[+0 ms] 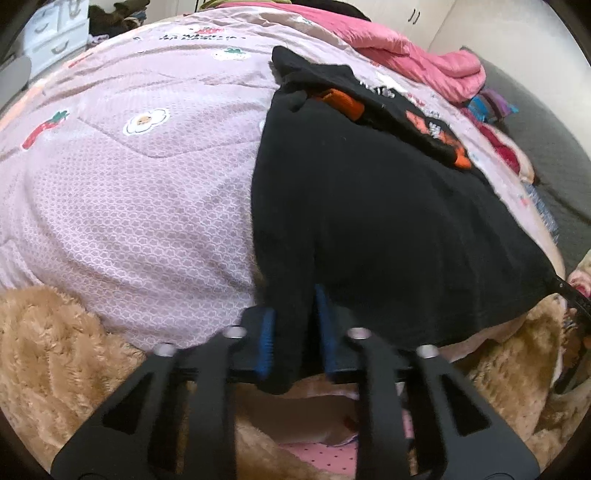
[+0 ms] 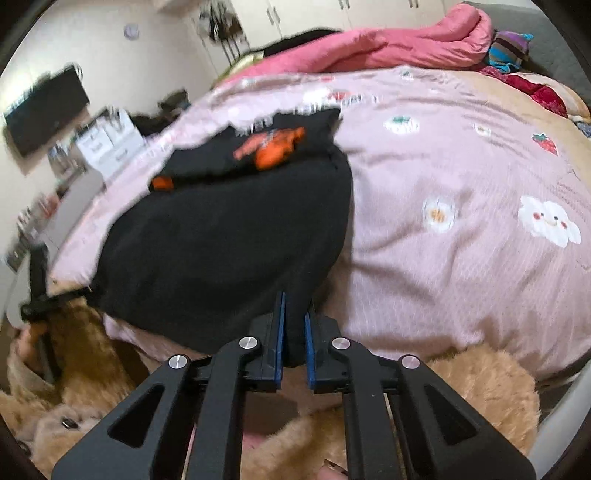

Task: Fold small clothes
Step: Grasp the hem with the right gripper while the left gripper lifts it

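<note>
A small black garment (image 1: 369, 206) with orange print lies spread on the pink quilt (image 1: 147, 192); its far part is folded over, showing the orange print (image 1: 436, 136). My left gripper (image 1: 293, 314) is shut on the garment's near hem at one corner. My right gripper (image 2: 294, 325) is shut on the near hem of the same garment (image 2: 229, 229) at the other corner. The right gripper shows at the right edge of the left wrist view (image 1: 574, 295), and the left gripper at the left edge of the right wrist view (image 2: 37, 295).
A fluffy tan blanket (image 1: 55, 350) lies along the near bed edge. A bunched pink duvet (image 2: 406, 40) and coloured clothes (image 2: 509, 48) sit at the far side. White drawers (image 1: 55, 33) and wardrobes (image 2: 295, 14) stand beyond the bed.
</note>
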A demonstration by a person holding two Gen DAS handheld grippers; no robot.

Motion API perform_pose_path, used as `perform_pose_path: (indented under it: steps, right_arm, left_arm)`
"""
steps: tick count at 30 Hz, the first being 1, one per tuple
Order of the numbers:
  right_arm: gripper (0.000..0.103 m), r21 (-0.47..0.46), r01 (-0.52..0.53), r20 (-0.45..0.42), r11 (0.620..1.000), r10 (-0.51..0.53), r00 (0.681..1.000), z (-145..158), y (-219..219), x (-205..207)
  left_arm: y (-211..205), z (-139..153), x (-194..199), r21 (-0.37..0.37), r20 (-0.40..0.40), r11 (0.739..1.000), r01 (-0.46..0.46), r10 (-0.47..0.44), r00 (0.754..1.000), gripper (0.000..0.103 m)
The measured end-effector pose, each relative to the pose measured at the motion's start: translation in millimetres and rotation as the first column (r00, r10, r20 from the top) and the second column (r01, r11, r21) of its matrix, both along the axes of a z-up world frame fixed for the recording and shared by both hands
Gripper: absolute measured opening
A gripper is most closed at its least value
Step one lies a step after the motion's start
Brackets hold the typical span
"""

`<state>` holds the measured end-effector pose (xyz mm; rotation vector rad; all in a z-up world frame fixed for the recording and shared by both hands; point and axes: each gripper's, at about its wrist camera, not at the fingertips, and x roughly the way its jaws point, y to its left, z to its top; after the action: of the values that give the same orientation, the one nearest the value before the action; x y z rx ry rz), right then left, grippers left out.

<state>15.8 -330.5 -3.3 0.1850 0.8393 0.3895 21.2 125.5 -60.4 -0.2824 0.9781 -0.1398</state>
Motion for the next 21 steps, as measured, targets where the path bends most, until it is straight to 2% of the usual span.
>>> perform_pose_path:
  steps: [8, 11, 21]
  right_arm:
    - [0.008, 0.078, 0.052, 0.139, 0.996, -0.062, 0.988, 37.1, -14.3, 2.9]
    - [0.008, 0.102, 0.063, 0.163, 0.993, -0.080, 0.983, 45.1, -15.0, 9.3]
    - [0.008, 0.109, 0.088, 0.249, 0.990, -0.113, 0.962, 74.0, -12.8, 31.4]
  left_arm:
    - [0.7, 49.1, -5.6, -0.004, 0.136, 0.999, 0.035, -0.034, 0.990, 0.003]
    - [0.0, 70.4, -1.6, -0.001, 0.189, 0.999, 0.046, -0.045, 0.981, 0.003]
    - [8.7, 103.4, 25.5, -0.032, 0.284, 0.999, 0.022, -0.012, 0.959, 0.003]
